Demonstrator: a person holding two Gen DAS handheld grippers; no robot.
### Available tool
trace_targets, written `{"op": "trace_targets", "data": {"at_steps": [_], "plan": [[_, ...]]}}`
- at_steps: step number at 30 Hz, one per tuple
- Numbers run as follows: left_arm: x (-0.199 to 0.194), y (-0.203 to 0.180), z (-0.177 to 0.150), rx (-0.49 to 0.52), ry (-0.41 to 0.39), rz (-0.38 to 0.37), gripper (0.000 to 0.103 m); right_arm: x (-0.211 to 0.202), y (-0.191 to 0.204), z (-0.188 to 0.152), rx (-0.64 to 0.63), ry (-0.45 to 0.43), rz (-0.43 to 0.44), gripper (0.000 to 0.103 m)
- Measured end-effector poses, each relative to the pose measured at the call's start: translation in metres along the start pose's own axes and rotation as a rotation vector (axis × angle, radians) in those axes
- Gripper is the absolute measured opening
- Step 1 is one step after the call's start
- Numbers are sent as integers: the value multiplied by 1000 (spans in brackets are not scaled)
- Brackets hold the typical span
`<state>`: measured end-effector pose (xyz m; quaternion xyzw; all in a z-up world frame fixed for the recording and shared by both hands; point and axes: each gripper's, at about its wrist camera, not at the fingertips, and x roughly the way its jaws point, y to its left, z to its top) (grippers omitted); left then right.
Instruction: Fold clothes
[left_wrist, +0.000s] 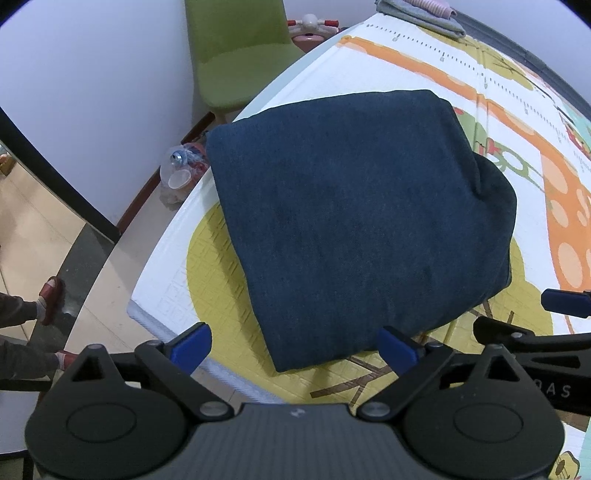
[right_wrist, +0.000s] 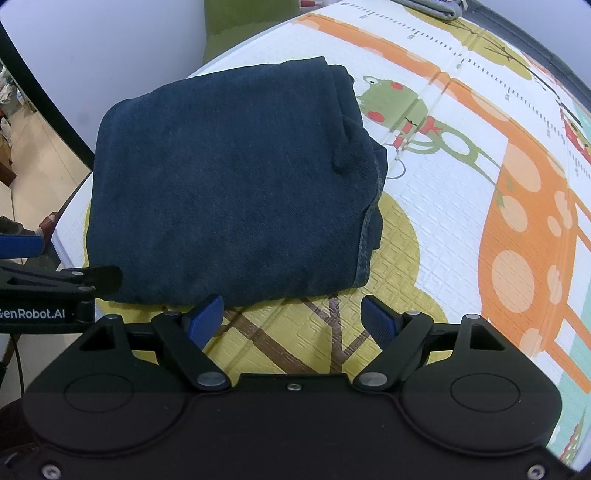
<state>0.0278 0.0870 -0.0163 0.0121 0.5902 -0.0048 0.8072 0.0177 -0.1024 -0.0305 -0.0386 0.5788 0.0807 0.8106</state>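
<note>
The dark blue jeans (left_wrist: 362, 221) are folded into a thick square on the play mat (left_wrist: 424, 74) covering the desk. The left gripper (left_wrist: 295, 349) and right gripper (right_wrist: 291, 317) are held spread wide just before the near edge, with nothing pinched. The folding looks nearly done. Next, the bundle may need to be pinched and moved aside.
</note>
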Motion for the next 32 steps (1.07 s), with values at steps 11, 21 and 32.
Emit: {"op": "trace_targets", "data": {"at_steps": [11, 21, 32], "plan": [[1, -4, -2, 12, 15, 2, 98, -1, -2, -1, 5, -2, 2, 81], [1, -6, -4, 17, 23, 5, 98, -1, -4, -1, 11, 1, 4, 81], [3, -8, -5, 21, 37, -1, 98, -2, -6, -2, 18, -1, 4, 81]]}}
